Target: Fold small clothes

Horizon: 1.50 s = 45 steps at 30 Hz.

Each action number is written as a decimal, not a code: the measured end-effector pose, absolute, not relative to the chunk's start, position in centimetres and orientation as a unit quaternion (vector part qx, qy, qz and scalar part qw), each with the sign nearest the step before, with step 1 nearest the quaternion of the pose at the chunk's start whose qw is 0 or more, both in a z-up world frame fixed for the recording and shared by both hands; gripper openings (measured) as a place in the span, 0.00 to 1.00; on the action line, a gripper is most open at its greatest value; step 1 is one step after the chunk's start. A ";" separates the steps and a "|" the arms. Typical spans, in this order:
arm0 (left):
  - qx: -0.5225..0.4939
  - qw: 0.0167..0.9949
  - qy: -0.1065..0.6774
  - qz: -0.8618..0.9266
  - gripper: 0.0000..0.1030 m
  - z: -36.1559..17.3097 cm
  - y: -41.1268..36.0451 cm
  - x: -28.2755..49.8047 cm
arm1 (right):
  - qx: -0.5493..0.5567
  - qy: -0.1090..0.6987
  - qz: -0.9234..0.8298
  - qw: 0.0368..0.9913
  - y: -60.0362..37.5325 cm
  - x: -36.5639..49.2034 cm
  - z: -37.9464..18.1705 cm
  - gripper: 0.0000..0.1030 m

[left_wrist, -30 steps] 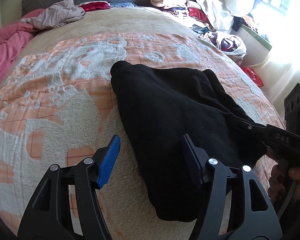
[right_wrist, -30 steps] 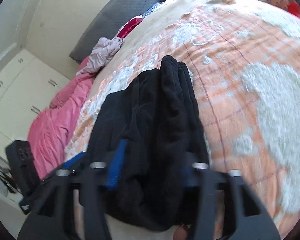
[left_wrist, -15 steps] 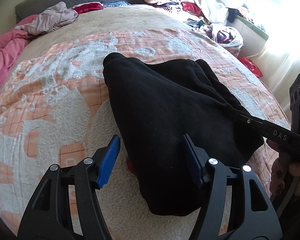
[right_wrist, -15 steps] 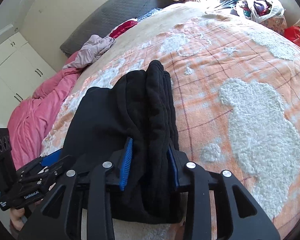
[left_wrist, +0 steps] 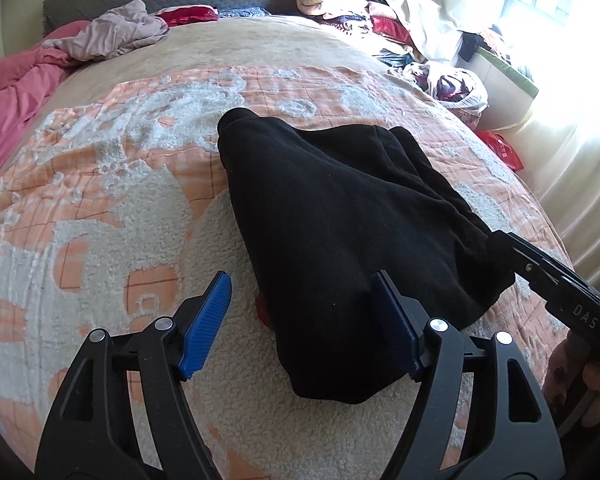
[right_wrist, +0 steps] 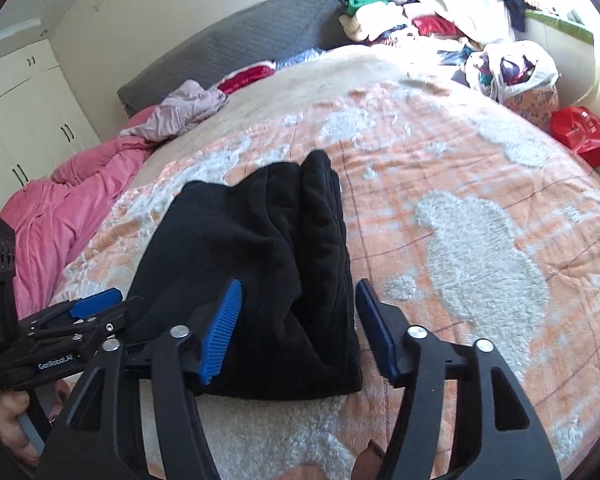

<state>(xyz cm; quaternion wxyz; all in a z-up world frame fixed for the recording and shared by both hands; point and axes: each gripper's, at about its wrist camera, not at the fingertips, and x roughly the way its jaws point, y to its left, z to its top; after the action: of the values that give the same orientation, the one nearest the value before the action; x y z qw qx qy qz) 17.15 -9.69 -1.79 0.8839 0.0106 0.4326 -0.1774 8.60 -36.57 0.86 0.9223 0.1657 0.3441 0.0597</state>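
Observation:
A black garment (left_wrist: 340, 220) lies folded into a thick bundle on the orange-and-white fleece blanket (left_wrist: 100, 208). My left gripper (left_wrist: 300, 320) hovers over its near edge, jaws opening. The right pad overlaps the cloth and the left pad stands clear above the blanket. In the right wrist view the same garment (right_wrist: 252, 264) lies between the fingers of my right gripper (right_wrist: 298, 332), whose jaws are also opening. Neither blue pad presses on the fold. The right gripper (left_wrist: 548, 280) shows at the garment's right end, and the left gripper (right_wrist: 80, 312) at its left end.
A pink quilt (right_wrist: 68, 200) and a mauve garment (right_wrist: 184, 108) lie at the far left. A heap of clothes (left_wrist: 364, 8) sits at the back right, beside a white bag of clothes (right_wrist: 516, 68) and a red bag (right_wrist: 580, 132). A grey headboard (right_wrist: 228, 44) closes the far side.
My right gripper, earlier shut on the garment's fold, has opened and drawn back a little. The left jaws stand slightly wider. The garment stays where it lay.

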 end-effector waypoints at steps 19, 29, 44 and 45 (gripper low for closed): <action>0.002 0.914 0.362 -0.185 0.91 -0.5 -5.7 7.5 | 0.097 0.233 0.042 0.967 -34.2 -4.5 2.7 0.96; 0.000 0.913 0.370 -0.171 0.91 -2.0 -4.0 4.9 | 0.070 0.273 0.033 0.959 -31.5 -7.0 -0.3 0.96; -0.005 0.910 0.382 -0.162 0.91 -2.8 -3.4 4.2 | 0.064 0.274 0.025 0.959 -31.4 -6.5 -0.5 0.96; -0.004 0.909 0.383 -0.162 0.91 -2.8 -3.5 4.1 | 0.065 0.276 0.024 0.959 -31.4 -6.5 -0.5 0.96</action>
<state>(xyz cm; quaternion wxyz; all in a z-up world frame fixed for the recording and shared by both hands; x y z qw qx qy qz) 4.13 -3.49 -2.77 0.9095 -0.0040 0.3830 -0.1617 -6.49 -31.40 -0.52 0.9587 0.0645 0.2759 0.0237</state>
